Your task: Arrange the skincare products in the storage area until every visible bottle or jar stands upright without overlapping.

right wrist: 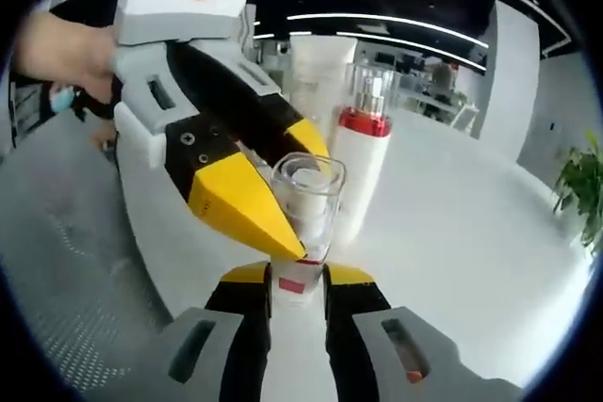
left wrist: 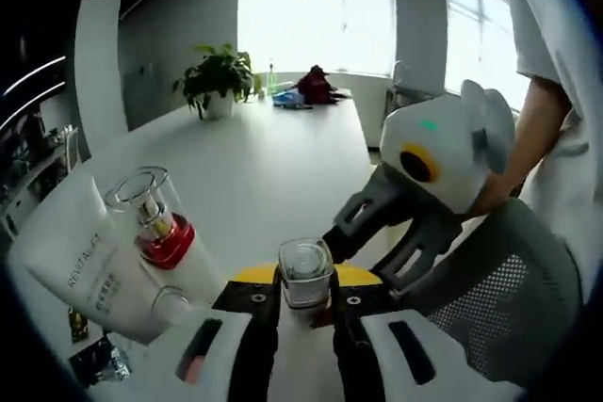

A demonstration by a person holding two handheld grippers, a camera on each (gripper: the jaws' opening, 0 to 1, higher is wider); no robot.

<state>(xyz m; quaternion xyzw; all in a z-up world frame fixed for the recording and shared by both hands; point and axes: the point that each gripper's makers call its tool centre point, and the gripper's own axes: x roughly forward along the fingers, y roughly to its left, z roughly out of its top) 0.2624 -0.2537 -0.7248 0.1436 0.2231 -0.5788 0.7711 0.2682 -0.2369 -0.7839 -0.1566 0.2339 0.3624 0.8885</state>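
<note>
Three products counted on the white bench [left wrist: 283, 167]: one small clear square-capped bottle [left wrist: 305, 273], one white pump bottle [left wrist: 162, 233] with red collar and clear glossy cap, one matte white tube [left wrist: 89, 275]. Small bottle upright, pinched between jaws of left gripper [left wrist: 303, 313] and right gripper [right wrist: 297, 289] alike, apparently. Pump bottle and tube just beside, touching each other. One potted plant [left wrist: 219, 77] far off. One grey mesh chair [left wrist: 513, 289] beside.

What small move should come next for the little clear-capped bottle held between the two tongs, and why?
Probably let one pair release. Both the left tongs and the right tongs seem to clamp the same small bottle, upright over the white table. The red-collared bottle and white tube stand close beside it, so setting it down apart from them looks sensible.
</note>
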